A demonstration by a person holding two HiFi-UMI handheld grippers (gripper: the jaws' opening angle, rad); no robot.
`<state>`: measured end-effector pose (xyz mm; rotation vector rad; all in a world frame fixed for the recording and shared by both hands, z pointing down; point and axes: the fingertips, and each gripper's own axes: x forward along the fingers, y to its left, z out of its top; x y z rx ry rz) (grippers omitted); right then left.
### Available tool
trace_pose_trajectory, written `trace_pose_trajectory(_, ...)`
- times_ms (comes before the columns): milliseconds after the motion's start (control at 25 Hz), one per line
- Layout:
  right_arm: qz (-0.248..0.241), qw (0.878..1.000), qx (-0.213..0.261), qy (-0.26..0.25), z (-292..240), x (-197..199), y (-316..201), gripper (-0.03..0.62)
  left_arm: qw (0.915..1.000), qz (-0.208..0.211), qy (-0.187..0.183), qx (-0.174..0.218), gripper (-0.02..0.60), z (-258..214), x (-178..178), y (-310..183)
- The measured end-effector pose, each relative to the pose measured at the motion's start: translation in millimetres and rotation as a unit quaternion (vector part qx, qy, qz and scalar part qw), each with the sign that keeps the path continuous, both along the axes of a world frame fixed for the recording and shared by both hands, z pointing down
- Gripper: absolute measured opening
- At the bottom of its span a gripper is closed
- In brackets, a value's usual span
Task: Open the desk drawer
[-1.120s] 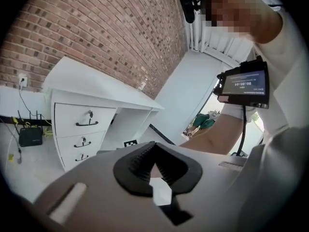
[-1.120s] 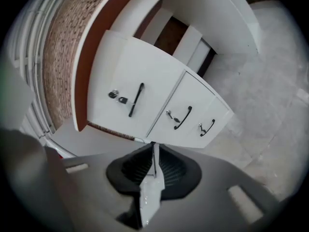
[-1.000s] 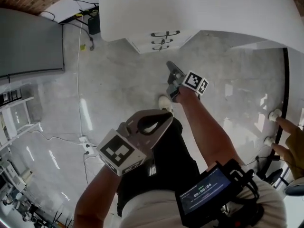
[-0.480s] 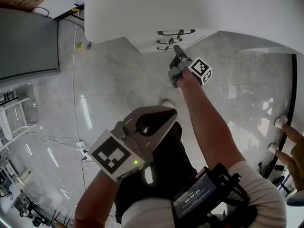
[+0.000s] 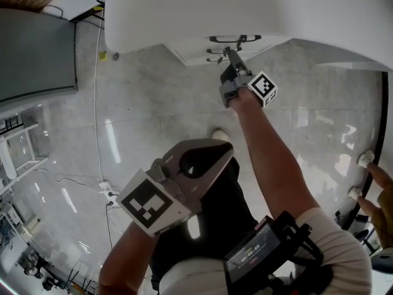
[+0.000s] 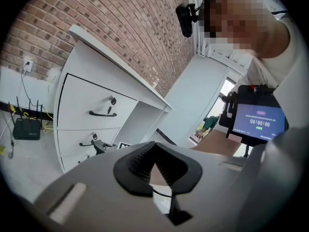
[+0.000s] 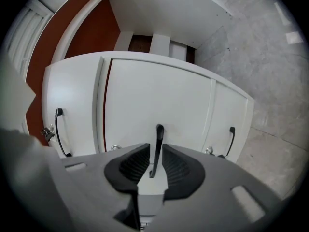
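Note:
The white desk (image 5: 245, 11) has a stack of three drawers with black handles under its left end. My right gripper (image 5: 232, 56) reaches to the middle drawer's handle (image 7: 156, 149). In the right gripper view that thin handle stands between the two black pads (image 7: 133, 164) with a small gap on each side, so the gripper is open around it. The top drawer's handle (image 7: 59, 132) and the bottom one (image 7: 231, 140) show on either side. My left gripper (image 5: 222, 150) hangs near my body, shut on nothing. The left gripper view shows the drawer fronts (image 6: 82, 105) from the side.
A dark flat panel (image 5: 37, 48) stands at the left. Cables and a power strip (image 5: 108, 189) lie on the grey floor. A black router (image 6: 21, 128) sits by the brick wall. Another person's hand (image 5: 377, 192) and white chair casters (image 5: 366, 158) show at the right edge.
My right gripper has travelled forward from mid-floor up to the drawer stack and now has the middle handle between its pads. The left gripper has stayed about where it was.

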<state>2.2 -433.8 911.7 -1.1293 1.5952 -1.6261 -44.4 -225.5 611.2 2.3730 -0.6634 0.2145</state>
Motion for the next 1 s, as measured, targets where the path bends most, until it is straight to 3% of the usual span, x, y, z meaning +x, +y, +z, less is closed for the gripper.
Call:
trace_pose_trajectory(200, 0.002, 1.0, 0.003, -0.011, 1, -3, -6, 0.067, 1.0, -0.005, 0.003, -0.004, 0.006, 1, -1, -1)
trace_pose_trajectory(240, 0.004, 1.0, 0.003, -0.013, 2, -2, -4, 0.034, 1.0, -0.007, 0.004, -0.005, 0.006, 1, -1, -1)
trace_pose_trajectory(480, 0.004, 1.0, -0.003, -0.027, 2, 0, 0, 0.025, 1.0, -0.003, 0.003, -0.003, 0.006, -1, 0, 1)
trace_pose_trajectory(1000, 0.0, 0.999, -0.045, -0.029, 2, 10, 77, 0.023, 0.9997, -0.001, 0.017, -0.016, 0.006, -19, 16, 24)
